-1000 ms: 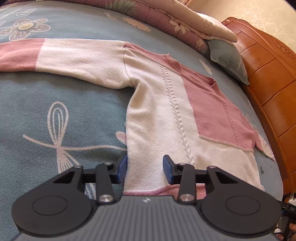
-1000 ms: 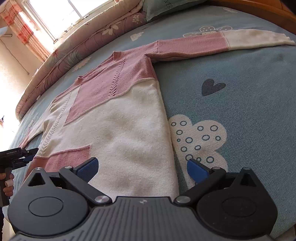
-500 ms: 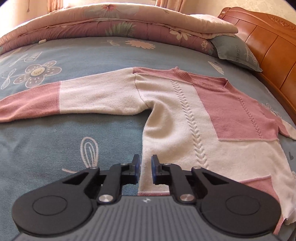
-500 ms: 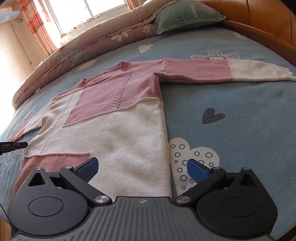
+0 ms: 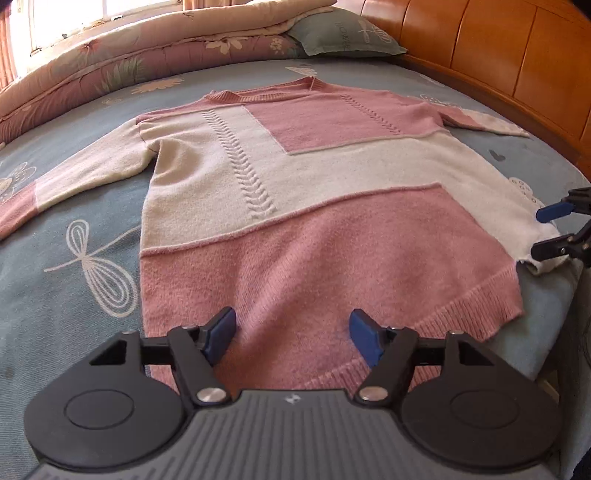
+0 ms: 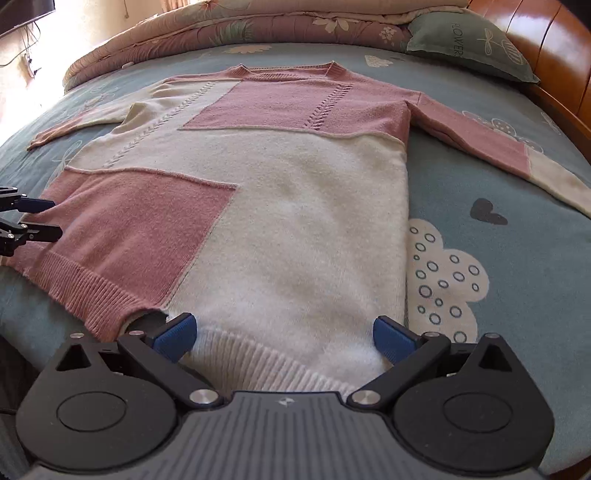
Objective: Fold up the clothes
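Note:
A pink and cream knit sweater (image 5: 332,177) (image 6: 295,206) lies flat, front up, on the blue patterned bedsheet (image 5: 74,302), with both sleeves spread sideways. My left gripper (image 5: 291,336) is open over the pink ribbed hem, one finger on either side of a stretch of it. It also shows at the left edge of the right wrist view as the left gripper (image 6: 40,218). My right gripper (image 6: 284,334) is open over the cream ribbed hem. In the left wrist view the right gripper (image 5: 546,232) sits at the cream hem corner.
A folded floral quilt (image 5: 129,62) (image 6: 258,26) and a grey-green pillow (image 5: 347,37) (image 6: 469,40) lie at the head of the bed. A wooden bed frame (image 5: 517,74) runs along the right. The near bed edge drops off just below the hem.
The left gripper, almost shut half a second ago by the sweater's left side, has opened wide and moved to the pink hem. The right gripper has shifted to the cream hem, staying open.

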A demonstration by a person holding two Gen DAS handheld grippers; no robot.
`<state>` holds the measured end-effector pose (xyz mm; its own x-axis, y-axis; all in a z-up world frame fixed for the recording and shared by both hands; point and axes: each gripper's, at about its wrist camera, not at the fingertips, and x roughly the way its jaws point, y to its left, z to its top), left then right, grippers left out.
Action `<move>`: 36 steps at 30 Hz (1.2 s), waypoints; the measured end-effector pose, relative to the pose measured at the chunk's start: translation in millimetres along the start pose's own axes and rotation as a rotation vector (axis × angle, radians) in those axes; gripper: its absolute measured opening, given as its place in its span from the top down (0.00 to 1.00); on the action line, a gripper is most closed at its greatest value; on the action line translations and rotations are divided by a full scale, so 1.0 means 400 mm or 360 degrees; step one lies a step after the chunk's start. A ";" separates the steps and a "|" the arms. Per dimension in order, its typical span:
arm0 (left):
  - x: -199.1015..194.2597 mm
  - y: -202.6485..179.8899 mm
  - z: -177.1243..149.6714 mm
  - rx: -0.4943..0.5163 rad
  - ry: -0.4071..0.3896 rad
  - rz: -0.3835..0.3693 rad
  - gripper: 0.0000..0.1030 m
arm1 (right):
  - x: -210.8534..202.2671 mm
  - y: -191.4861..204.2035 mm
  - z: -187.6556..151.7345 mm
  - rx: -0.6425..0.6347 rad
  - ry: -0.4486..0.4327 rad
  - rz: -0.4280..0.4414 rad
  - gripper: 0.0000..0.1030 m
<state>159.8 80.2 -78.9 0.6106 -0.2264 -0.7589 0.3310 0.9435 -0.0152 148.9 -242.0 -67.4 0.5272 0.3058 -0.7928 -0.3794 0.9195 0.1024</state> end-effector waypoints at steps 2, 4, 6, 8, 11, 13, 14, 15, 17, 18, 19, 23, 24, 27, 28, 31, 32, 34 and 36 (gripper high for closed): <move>-0.018 -0.002 0.004 -0.0063 0.0018 0.0006 0.32 | -0.053 -0.020 -0.022 0.0094 -0.0063 0.0068 0.00; -0.026 -0.007 0.016 -0.0153 -0.0004 -0.0012 0.32 | -0.091 -0.031 -0.034 0.0154 -0.0123 0.0091 0.00; -0.028 -0.020 0.031 -0.0214 -0.0037 -0.0044 0.31 | -0.077 -0.056 -0.036 0.0259 -0.0126 0.0083 0.00; -0.030 -0.045 0.045 -0.0250 -0.0075 -0.0065 0.31 | -0.046 -0.093 -0.041 0.0418 -0.0088 0.0102 0.00; -0.045 -0.088 0.053 -0.0250 -0.0131 -0.0068 0.30 | -0.039 -0.126 -0.051 0.0584 -0.0098 0.0176 0.00; -0.056 -0.112 0.049 -0.0242 -0.0150 -0.0063 0.26 | -0.052 -0.130 -0.055 0.0626 -0.0117 0.0206 0.00; -0.058 -0.123 0.046 -0.0236 -0.0143 -0.0066 0.25 | -0.062 -0.126 -0.057 0.0627 -0.0122 0.0209 0.00; -0.060 -0.133 0.043 -0.0229 -0.0134 -0.0062 0.24 | -0.074 -0.116 -0.059 0.0596 -0.0136 0.0198 0.00; -0.062 -0.153 0.039 -0.0199 -0.0120 -0.0012 0.24 | -0.099 -0.095 -0.064 0.0530 -0.0164 0.0175 0.00; -0.063 -0.162 0.037 -0.0181 -0.0118 0.0010 0.24 | -0.097 -0.070 -0.066 0.0383 -0.0157 0.0084 0.00; -0.063 -0.170 0.036 -0.0169 -0.0116 0.0025 0.24 | -0.095 -0.045 -0.067 0.0237 -0.0150 -0.0006 0.00; -0.057 -0.184 0.032 -0.0188 -0.0097 -0.0012 0.23 | -0.076 0.047 -0.075 -0.0296 -0.0099 -0.0329 0.00; -0.057 -0.188 0.031 -0.0183 -0.0093 -0.0017 0.23 | -0.058 0.067 -0.083 -0.0420 -0.0079 -0.0421 0.00; -0.059 -0.198 0.026 -0.0169 -0.0089 -0.0020 0.23 | -0.032 0.104 -0.090 -0.0659 -0.0080 -0.0561 0.00; -0.060 -0.198 0.024 -0.0171 -0.0087 -0.0024 0.23 | -0.027 0.115 -0.091 -0.0730 -0.0090 -0.0596 0.00; -0.062 -0.194 0.020 -0.0188 -0.0077 -0.0019 0.23 | -0.072 0.126 -0.057 -0.0753 -0.0229 -0.0647 0.00; -0.066 -0.192 0.019 -0.0191 -0.0079 -0.0016 0.23 | -0.088 0.129 -0.046 -0.0761 -0.0276 -0.0664 0.00; -0.074 -0.187 0.018 -0.0198 -0.0092 -0.0019 0.23 | -0.118 0.136 -0.023 -0.0776 -0.0369 -0.0698 0.00; -0.081 -0.180 0.017 -0.0219 -0.0108 -0.0030 0.20 | -0.149 0.143 0.000 -0.0791 -0.0462 -0.0731 0.00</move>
<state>121.1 17.9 -48.9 0.6541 -0.2560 -0.7118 0.2440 0.9621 -0.1218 95.8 -207.4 -14.4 0.8699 0.0330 -0.4922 -0.3353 0.7714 -0.5408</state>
